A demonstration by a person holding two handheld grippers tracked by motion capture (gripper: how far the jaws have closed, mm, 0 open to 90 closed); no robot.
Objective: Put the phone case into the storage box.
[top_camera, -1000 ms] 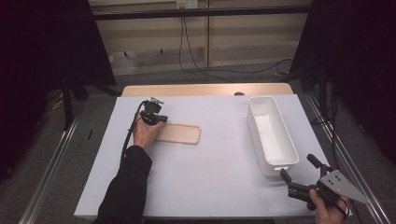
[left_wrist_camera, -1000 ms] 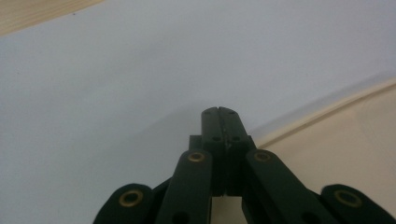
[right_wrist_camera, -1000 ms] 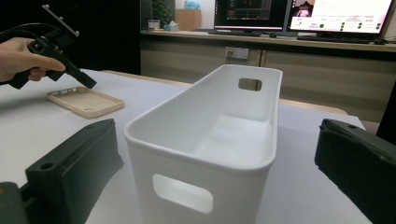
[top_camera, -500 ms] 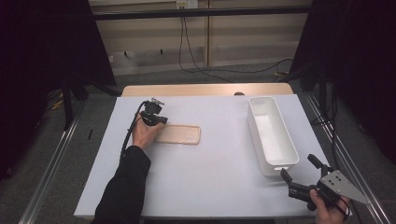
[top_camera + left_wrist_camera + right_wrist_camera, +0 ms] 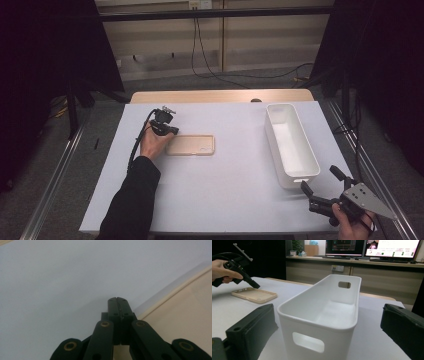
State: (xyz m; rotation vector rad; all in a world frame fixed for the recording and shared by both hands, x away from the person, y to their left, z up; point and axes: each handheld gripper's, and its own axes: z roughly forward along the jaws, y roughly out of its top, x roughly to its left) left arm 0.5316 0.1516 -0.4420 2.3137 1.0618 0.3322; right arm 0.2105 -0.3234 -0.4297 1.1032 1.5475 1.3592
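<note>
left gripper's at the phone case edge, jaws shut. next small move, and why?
Probably open the left gripper a little: its jaws are pressed together, tip down beside the phone case edge, gripping nothing. The right gripper waits open by the white bin.

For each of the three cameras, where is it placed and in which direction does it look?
High view: above the table's near edge, looking forward and down; both forearms, left tool, right tool.
Left gripper view: on the left tool, aimed down at the table beside the phone case; jaws shut.
Right gripper view: on the right tool, facing the white bin; jaws open.
Shared: phone case, bin.
</note>
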